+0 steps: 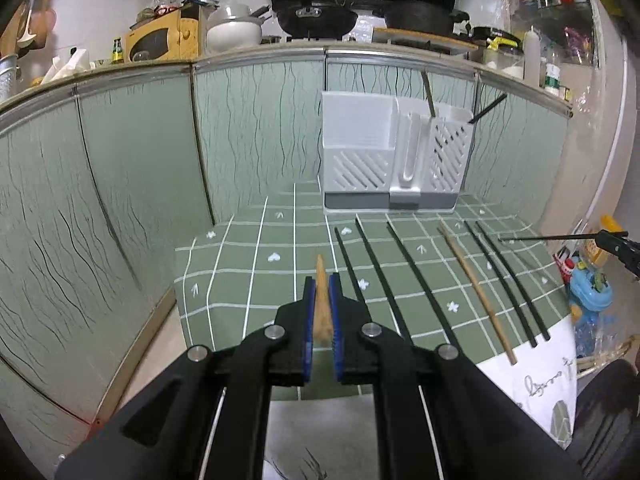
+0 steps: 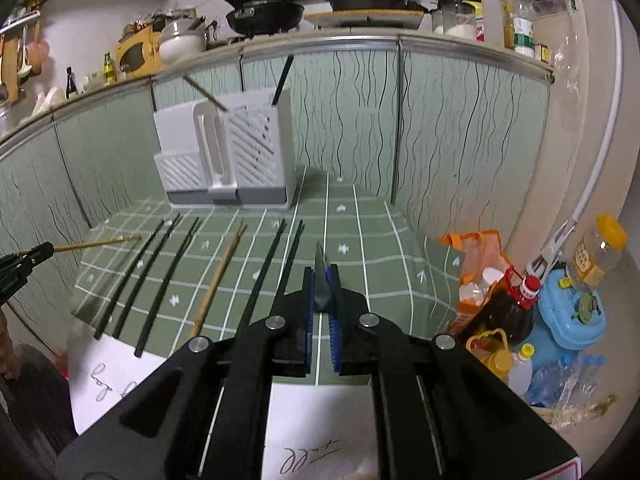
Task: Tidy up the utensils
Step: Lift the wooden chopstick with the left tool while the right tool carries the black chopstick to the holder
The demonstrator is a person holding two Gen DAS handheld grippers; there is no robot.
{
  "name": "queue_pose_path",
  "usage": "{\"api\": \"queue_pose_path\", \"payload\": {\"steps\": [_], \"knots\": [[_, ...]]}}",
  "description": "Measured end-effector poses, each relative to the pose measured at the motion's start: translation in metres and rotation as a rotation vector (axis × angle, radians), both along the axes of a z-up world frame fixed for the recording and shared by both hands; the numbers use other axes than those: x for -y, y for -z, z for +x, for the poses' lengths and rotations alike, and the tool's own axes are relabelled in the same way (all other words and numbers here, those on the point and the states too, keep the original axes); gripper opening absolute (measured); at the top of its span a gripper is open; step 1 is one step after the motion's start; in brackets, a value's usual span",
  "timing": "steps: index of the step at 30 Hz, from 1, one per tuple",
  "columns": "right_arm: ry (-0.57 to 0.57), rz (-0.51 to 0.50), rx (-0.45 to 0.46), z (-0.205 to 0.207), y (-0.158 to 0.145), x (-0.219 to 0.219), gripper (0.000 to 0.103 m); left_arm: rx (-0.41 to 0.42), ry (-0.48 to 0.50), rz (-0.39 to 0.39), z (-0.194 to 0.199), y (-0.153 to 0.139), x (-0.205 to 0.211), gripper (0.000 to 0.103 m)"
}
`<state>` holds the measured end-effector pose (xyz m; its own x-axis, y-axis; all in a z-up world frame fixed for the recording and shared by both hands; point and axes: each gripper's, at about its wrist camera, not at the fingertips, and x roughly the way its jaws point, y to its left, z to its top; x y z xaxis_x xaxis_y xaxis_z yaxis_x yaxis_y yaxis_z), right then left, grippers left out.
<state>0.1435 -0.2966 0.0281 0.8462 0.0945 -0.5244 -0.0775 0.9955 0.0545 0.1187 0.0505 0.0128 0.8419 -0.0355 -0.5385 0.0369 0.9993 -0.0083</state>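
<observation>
My left gripper (image 1: 321, 280) is shut on a wooden chopstick (image 1: 321, 308) that points forward above the green checked tablecloth (image 1: 256, 280). In the same way my right gripper (image 2: 320, 270) is shut on a black chopstick (image 2: 320, 284). Each gripper shows at the edge of the other's view: the right gripper (image 1: 606, 235) and the left gripper (image 2: 45, 249). Several black chopsticks (image 1: 384, 280) and one wooden chopstick (image 1: 476, 292) lie in a row on the cloth. At the back stands a white and grey utensil holder (image 1: 360, 152); a wooden stick (image 1: 429, 94) and a black stick (image 1: 490, 107) lean in its right compartment.
Green cabinet doors (image 1: 120, 184) wall in the back and left of the table. Off the table's right edge stand bottles (image 2: 512, 304), an orange bag (image 2: 476, 256) and a blue toy (image 2: 568, 316). White paper (image 2: 104, 384) covers the near edge.
</observation>
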Motion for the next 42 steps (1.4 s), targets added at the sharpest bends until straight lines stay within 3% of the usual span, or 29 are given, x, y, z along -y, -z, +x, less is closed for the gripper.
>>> {"api": "queue_pose_path", "payload": {"steps": [13,42], "knots": [[-0.023,0.021,0.037,0.001,-0.032,0.009,0.006,0.072,0.022,-0.011,-0.009,-0.045,-0.006,0.007],[-0.080,0.018,0.088,0.005,-0.067,-0.004,0.006,0.069,0.068,-0.043,0.008,-0.075,-0.007,0.006]]}}
